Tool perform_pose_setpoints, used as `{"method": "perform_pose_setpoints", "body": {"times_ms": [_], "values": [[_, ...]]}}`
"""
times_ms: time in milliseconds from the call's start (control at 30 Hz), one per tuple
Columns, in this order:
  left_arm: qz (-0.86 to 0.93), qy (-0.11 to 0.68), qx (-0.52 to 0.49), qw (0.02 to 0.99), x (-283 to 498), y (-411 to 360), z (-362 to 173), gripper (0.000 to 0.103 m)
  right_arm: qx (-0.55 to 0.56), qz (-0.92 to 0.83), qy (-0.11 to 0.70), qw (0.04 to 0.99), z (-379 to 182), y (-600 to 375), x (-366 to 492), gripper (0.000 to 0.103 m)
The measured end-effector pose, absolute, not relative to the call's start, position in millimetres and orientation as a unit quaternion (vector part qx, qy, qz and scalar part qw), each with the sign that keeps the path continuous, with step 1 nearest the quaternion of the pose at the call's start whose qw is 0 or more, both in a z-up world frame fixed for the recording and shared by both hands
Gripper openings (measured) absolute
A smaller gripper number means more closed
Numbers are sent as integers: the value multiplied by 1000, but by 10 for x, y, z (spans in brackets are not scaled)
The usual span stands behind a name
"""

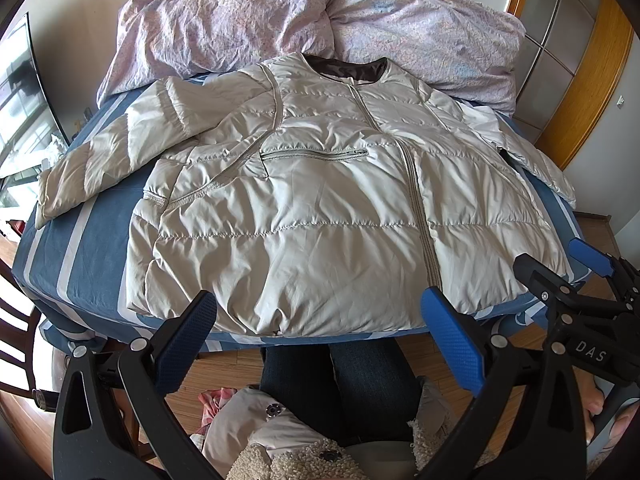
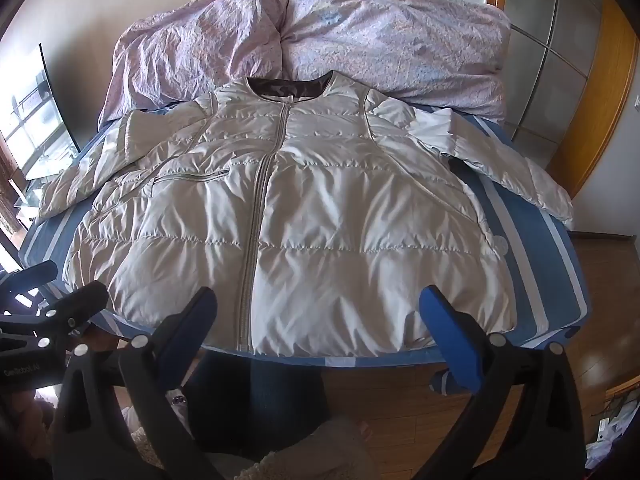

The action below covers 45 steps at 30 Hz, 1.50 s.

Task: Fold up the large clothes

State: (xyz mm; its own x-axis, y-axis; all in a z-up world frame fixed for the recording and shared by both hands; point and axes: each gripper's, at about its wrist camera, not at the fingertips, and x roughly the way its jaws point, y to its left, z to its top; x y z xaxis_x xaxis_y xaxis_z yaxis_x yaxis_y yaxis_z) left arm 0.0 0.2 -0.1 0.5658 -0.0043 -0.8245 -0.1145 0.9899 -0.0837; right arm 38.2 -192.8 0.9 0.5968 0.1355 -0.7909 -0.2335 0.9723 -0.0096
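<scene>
Bedroom scene: bed (image 1: 100, 216) with blue-and-white striped sheet, crumpled lilac duvet (image 1: 280, 12) heaped at the far end, wood floor (image 1: 224, 364) below the near edge. Pale grey quilted puffer jacket (image 1: 312, 208) lies flat, front up, zipped, dark lining showing at the collar. Left to right: left sleeve (image 1: 100, 160) bent and angled out across the sheet, chest zip pocket (image 1: 316, 154), centre zip (image 1: 420, 200), right sleeve (image 2: 516, 168) stretched toward the bed's right edge. Hem sits at the near edge of the bed. Left gripper (image 1: 320, 316) jaws spread wide, nothing between them, hovering over the hem left of the zip. Right gripper (image 2: 320, 312) likewise spread wide and empty, over the hem right of the zip. Contact with fabric: can't tell.
</scene>
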Motion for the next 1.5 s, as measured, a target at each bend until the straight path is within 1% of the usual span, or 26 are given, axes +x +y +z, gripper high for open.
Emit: {"method": "perform_pose_setpoints", "body": {"times_ms": [1500], "values": [[31,464,-64,883,29,-64,-10,102,-55,103,436,892,43,-1942,384,101]]}}
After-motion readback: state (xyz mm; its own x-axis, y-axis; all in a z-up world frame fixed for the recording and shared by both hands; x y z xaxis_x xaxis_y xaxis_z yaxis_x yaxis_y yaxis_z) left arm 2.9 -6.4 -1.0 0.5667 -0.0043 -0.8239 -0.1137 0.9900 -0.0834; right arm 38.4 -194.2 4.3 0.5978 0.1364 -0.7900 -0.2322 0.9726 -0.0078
